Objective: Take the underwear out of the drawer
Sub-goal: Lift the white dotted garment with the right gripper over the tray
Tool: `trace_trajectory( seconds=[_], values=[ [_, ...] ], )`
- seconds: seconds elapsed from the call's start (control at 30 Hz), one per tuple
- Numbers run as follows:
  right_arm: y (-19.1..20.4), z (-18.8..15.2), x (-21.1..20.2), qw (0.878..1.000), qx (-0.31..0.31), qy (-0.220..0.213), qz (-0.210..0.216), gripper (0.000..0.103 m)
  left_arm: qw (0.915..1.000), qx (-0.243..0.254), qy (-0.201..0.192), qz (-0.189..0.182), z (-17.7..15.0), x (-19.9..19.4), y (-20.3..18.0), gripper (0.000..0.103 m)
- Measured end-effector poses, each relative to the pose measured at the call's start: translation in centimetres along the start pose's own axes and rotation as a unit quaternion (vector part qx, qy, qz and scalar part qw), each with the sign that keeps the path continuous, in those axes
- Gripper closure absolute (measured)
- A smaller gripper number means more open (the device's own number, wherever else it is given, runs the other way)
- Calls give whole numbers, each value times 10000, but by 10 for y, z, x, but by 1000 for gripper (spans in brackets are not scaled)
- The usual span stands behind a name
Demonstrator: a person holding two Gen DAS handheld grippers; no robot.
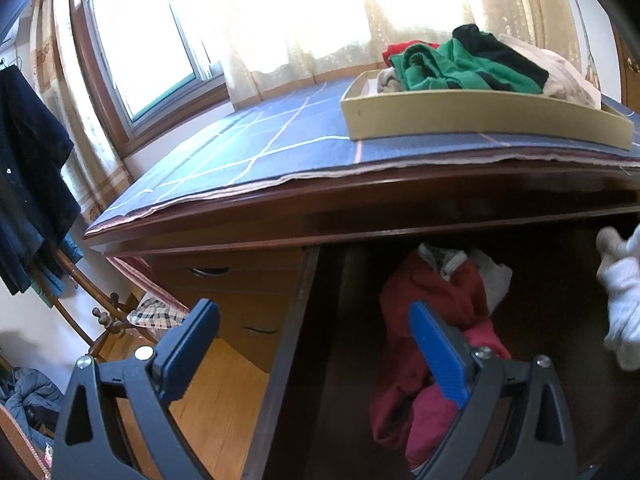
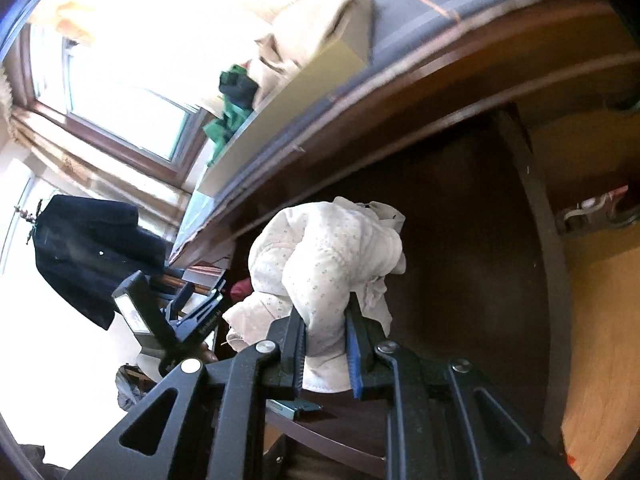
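My right gripper (image 2: 326, 334) is shut on a white dotted piece of underwear (image 2: 320, 248), which hangs bunched above the open dark wooden drawer (image 2: 472, 240). The same white cloth (image 1: 622, 280) shows at the right edge of the left wrist view. My left gripper (image 1: 316, 344) stands open over the drawer's left side wall (image 1: 288, 340), with nothing between its fingers. Red and pink underwear (image 1: 432, 320) lies heaped in the drawer beyond its blue pad. The left gripper (image 2: 176, 320) also appears in the right wrist view, to the left of the held cloth.
A beige tray (image 1: 480, 116) heaped with green, black, red and white clothes (image 1: 472, 64) sits on the dresser top, which is covered by a blue checked cloth (image 1: 248, 148). A dark garment (image 1: 28, 184) hangs at the left on a wooden rack. Wooden floor (image 1: 216, 400) lies below.
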State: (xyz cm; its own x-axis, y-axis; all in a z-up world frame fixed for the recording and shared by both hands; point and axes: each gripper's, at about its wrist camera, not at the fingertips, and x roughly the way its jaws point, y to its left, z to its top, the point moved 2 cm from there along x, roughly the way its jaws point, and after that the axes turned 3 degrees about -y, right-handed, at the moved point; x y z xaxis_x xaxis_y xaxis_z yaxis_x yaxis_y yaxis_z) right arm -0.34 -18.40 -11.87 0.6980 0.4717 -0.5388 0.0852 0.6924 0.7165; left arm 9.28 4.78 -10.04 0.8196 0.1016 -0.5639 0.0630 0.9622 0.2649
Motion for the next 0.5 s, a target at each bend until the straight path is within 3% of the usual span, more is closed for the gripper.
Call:
trace_trajectory(
  seconds=[0.2,0.5],
  values=[
    [29,17,-12,9992,-278,-145,254,84,9996,-22,-17,-287,5,-3,-10,6],
    [96,59,-23,9905,-1004,-538,777,84,9993,40,-26,-375,5,-6,-21,6]
  ],
)
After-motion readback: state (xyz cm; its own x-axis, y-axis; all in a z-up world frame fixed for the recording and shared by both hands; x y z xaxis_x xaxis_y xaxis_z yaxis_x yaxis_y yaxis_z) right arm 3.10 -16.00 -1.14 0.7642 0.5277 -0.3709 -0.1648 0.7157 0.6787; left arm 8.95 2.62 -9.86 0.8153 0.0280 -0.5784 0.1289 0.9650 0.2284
